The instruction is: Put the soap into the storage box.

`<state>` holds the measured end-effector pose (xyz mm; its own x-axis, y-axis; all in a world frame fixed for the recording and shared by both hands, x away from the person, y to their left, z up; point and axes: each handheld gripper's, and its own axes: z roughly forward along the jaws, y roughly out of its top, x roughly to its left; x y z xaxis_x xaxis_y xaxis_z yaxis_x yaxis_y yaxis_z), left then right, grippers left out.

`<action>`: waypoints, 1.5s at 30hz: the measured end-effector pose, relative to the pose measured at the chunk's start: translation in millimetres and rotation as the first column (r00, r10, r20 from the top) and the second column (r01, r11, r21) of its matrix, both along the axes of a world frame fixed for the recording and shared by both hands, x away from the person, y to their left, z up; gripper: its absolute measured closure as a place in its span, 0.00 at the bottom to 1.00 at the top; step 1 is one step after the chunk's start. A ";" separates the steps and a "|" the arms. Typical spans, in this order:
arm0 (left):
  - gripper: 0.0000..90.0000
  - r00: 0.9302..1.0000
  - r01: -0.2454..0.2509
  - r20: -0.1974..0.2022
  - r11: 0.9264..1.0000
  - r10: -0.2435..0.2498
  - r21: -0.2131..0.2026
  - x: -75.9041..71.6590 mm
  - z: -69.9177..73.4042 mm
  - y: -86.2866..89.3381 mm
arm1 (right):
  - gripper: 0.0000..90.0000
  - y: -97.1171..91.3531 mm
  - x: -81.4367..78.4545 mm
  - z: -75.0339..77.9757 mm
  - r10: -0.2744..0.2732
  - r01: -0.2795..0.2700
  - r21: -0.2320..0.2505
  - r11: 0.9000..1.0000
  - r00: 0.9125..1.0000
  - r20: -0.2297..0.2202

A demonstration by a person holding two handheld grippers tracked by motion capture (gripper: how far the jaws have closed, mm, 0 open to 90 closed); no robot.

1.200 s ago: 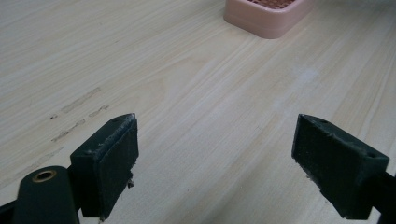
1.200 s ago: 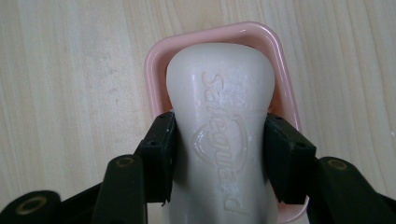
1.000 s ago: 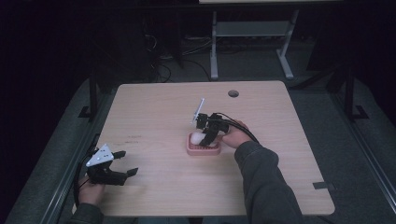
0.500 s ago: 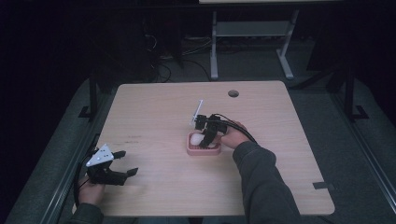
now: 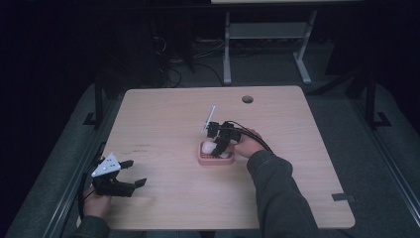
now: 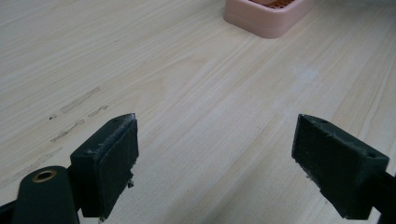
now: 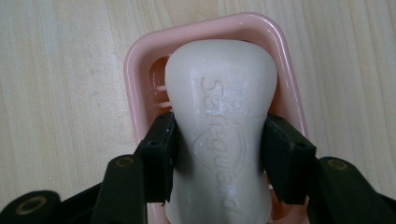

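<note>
1. Two black jaws of the right gripper (image 7: 219, 161) are closed against the narrow waist of a white soap bar (image 7: 219, 116), one pad pressed to each side, so the bar is firmly held.
2. Directly under the bar sits the pink soap dish (image 7: 135, 60). From the right gripper view I cannot tell whether the bar already rests on the dish's ribs or hangs just above them.
3. Seen from the high view, the right gripper (image 5: 216, 145) is over the soap dish (image 5: 204, 159) near the middle of the wooden table (image 5: 297, 163), with the person's right hand (image 5: 247, 145) just behind it.
4. By my judgement the work is either seating the bar in the dish or lifting it out. If seating, the carry is done and what is left is to open the jaws and draw back.
5. The soap is smooth, matt and rounded, pinched at the middle, with raised lettering on top. The dish is glossy moulded plastic, a rounded rectangle with slatted ribs inside.
6. The left gripper (image 6: 215, 163) is spread wide and holds nothing. It hovers low over pale wood grain near the table's left front corner (image 5: 126, 172), well apart from the dish (image 6: 266, 18).
</note>
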<state>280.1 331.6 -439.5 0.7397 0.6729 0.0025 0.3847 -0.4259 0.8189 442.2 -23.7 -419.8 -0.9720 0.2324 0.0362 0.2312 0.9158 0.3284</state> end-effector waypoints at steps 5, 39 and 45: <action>0.15 1.000 0.000 0.001 1.000 0.000 0.000 0.0 0.1 0.2 | 0.53 0.8 0.0 -1.2 0.003 -0.003 -0.004 1.000 1.000 0.003; 0.15 1.000 -0.001 0.000 1.000 0.001 0.003 0.0 0.0 0.0 | 0.45 -13.2 -5.8 11.8 -0.036 0.035 0.065 0.997 0.999 0.007; 0.15 1.000 -0.001 0.000 1.000 0.001 0.003 0.0 0.0 -0.1 | 0.45 -15.7 -7.6 14.7 -0.038 0.037 0.071 0.997 0.999 0.012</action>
<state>280.1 331.6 -439.6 0.7390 0.6737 0.0043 0.3855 -0.4280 0.8174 434.5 -39.3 -405.1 -0.9631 0.2660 0.0411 0.2602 0.8810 0.3953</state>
